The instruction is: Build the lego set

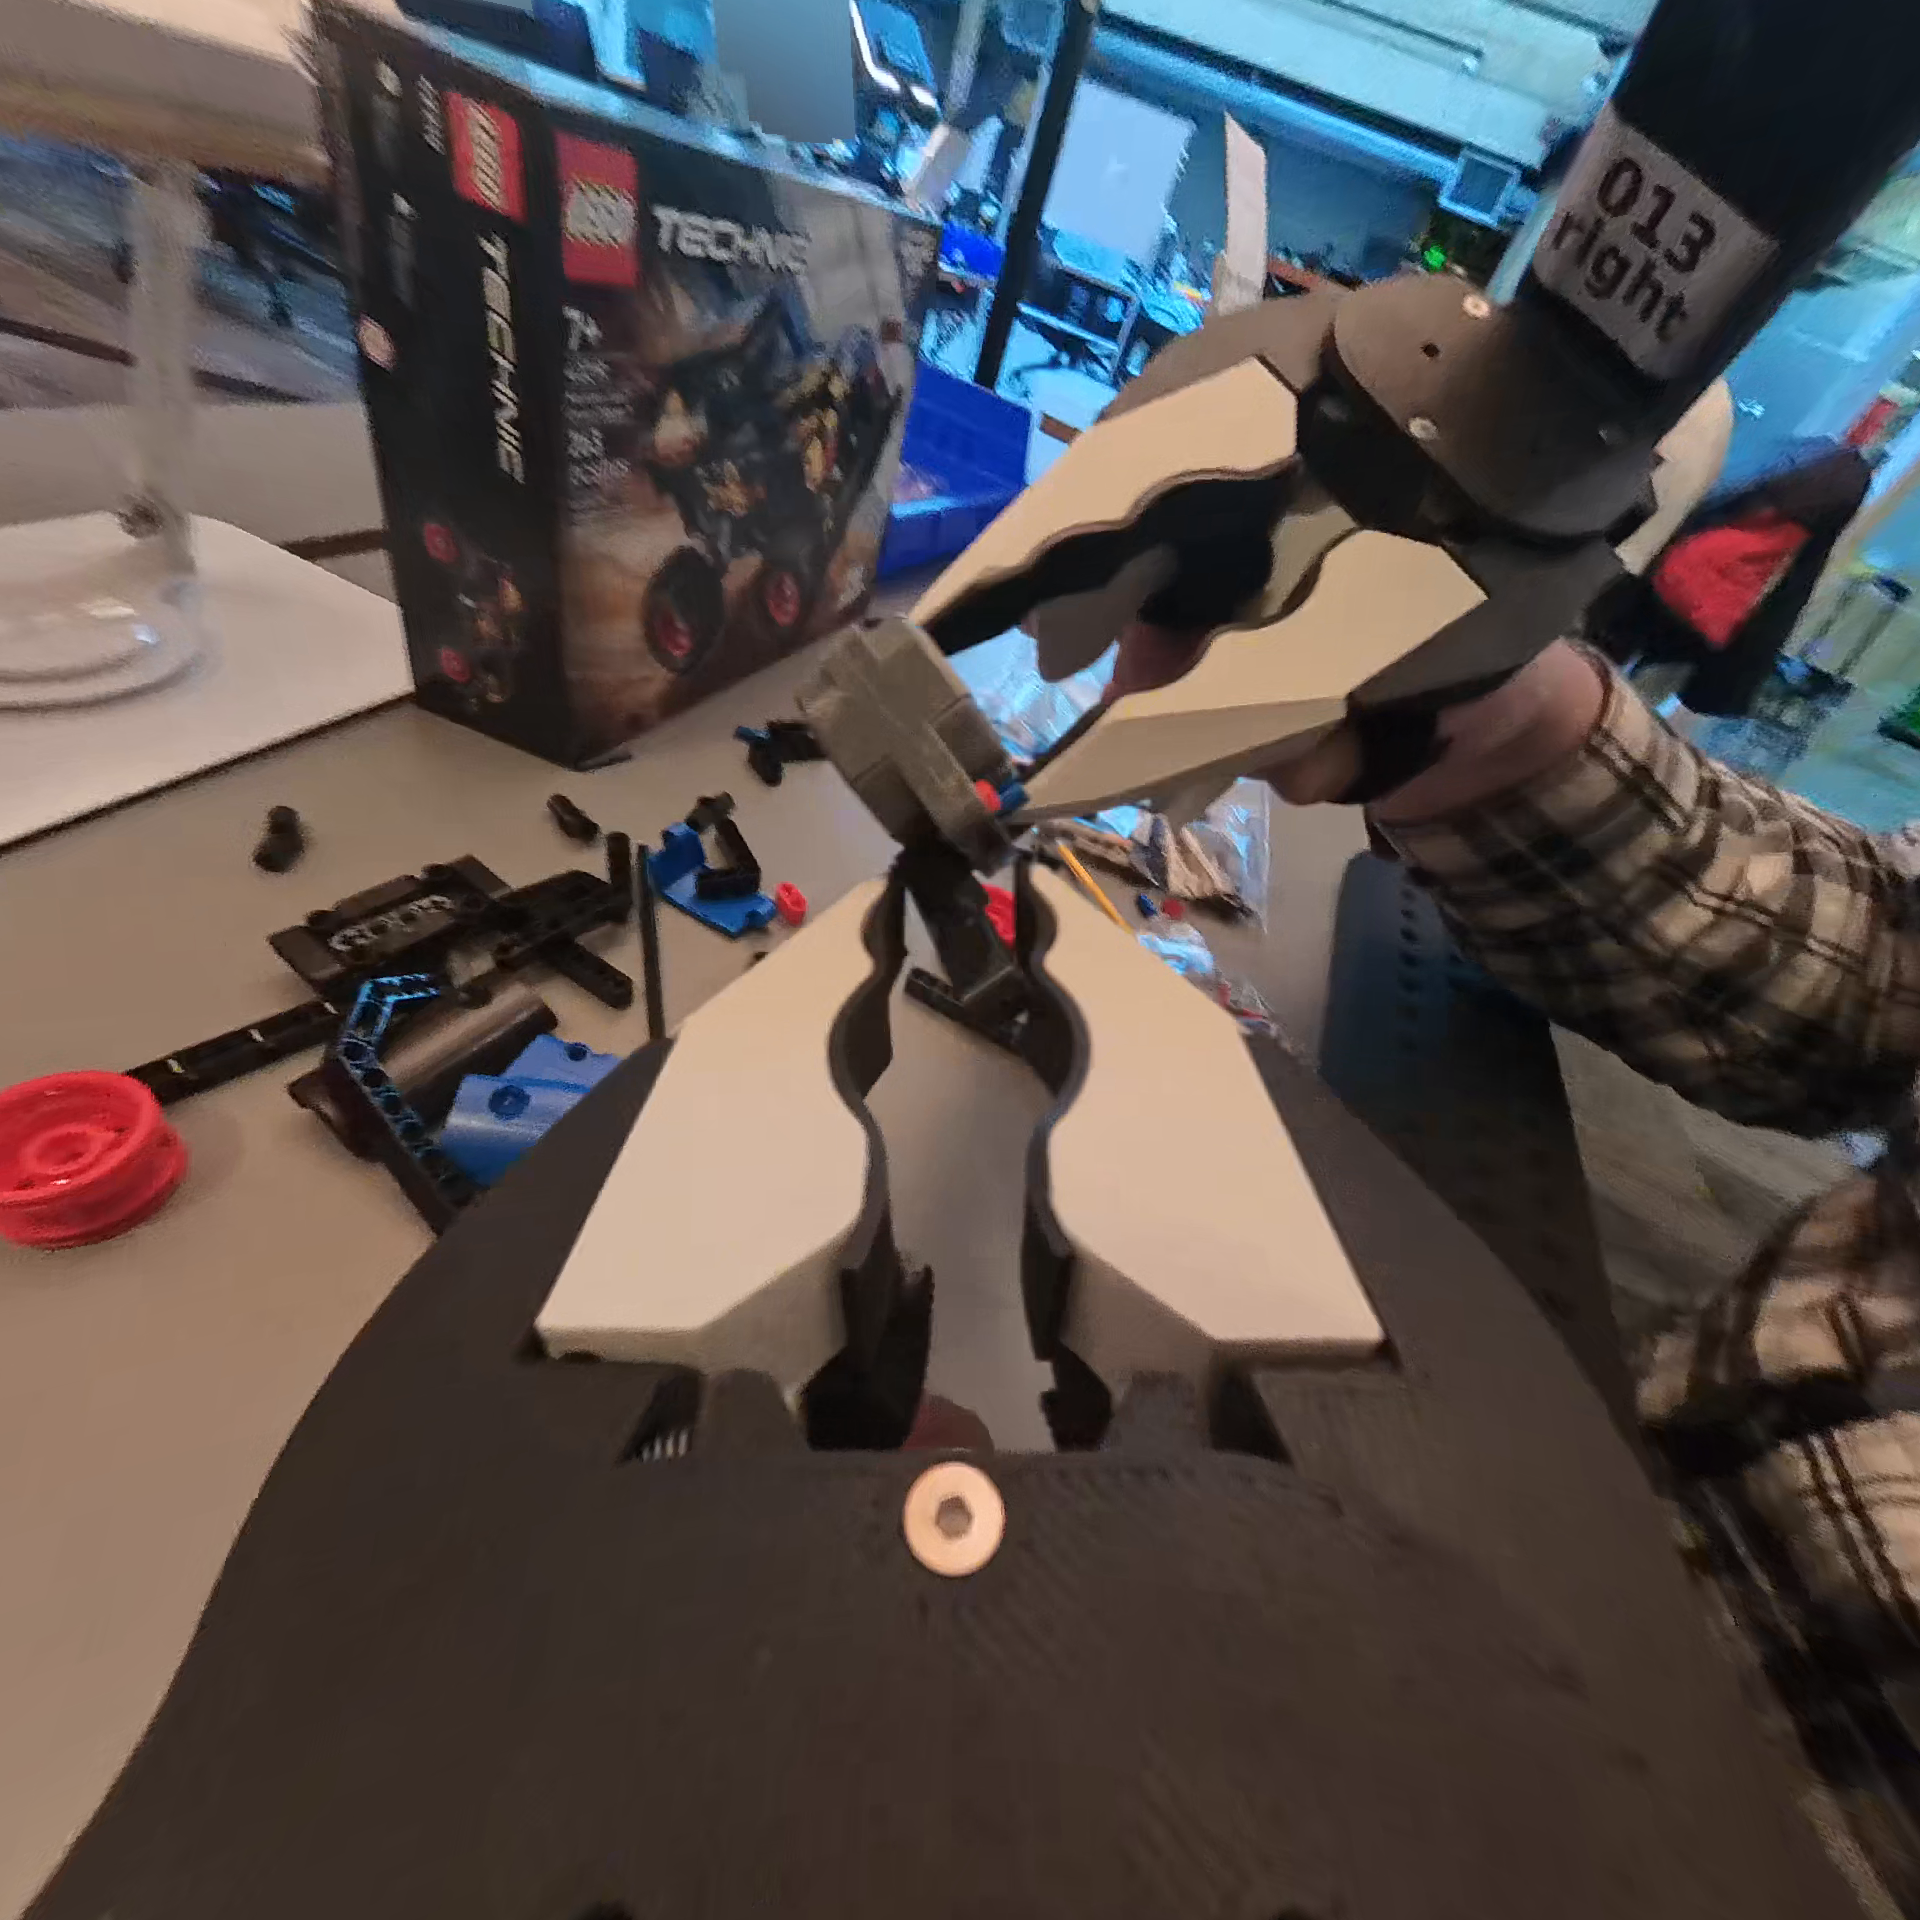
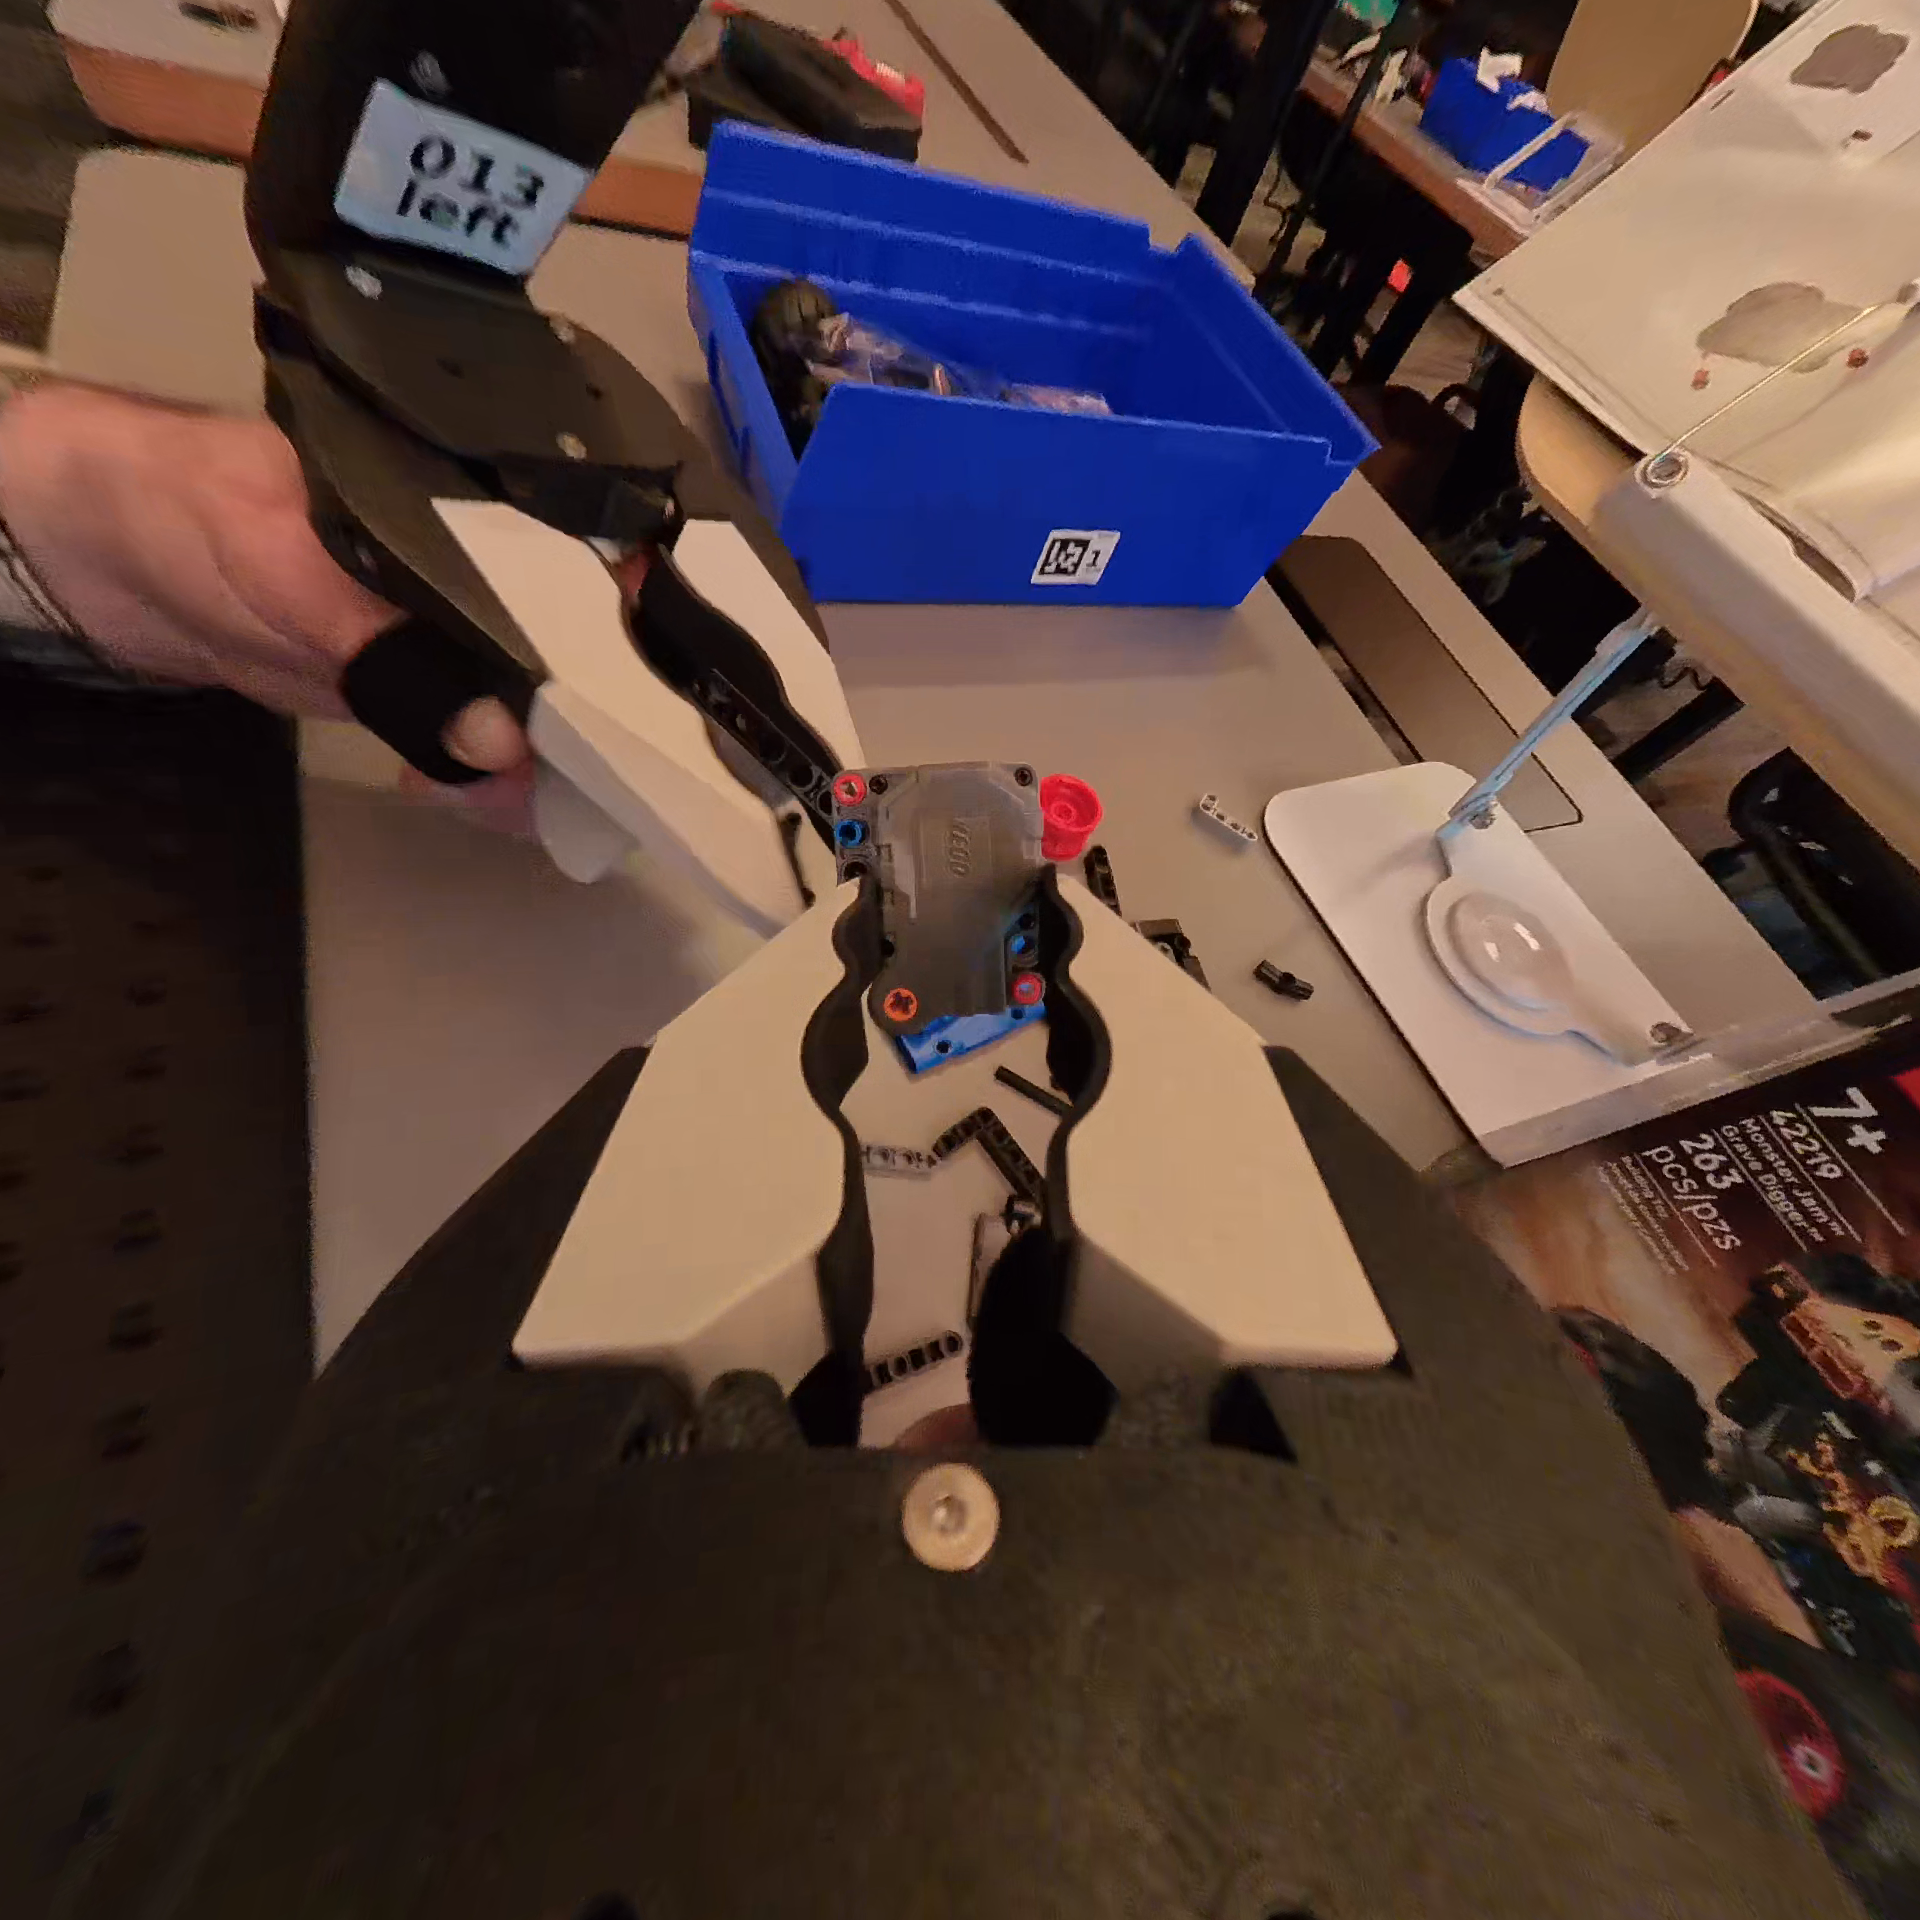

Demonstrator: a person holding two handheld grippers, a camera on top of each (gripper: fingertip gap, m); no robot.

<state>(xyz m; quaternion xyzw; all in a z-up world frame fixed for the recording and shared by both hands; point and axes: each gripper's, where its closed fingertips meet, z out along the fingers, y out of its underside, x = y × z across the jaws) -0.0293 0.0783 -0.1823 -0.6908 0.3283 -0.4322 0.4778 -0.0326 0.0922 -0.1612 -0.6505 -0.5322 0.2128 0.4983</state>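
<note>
Both grippers' fingers clamp parts above the table: right (image 2: 956, 925) grey motor (image 2: 951, 883), left (image 1: 956, 883) black beam (image 1: 961, 935).

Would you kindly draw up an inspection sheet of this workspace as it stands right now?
Surface: grey table, largely covered in parts.
Job's things: grey motor block with black beam attached, held in mid-air; red wheel hub, blue and black loose pieces on the table; set box upright.
Clutter: blue bin with bagged parts; plastic bags.
Grippers: right gripper fingers shut on the motor block; left gripper fingers shut on the black beam.
Cables: nothing seen.
Surroundings: magnifier stand on white base; other desks behind, blurred.
</note>
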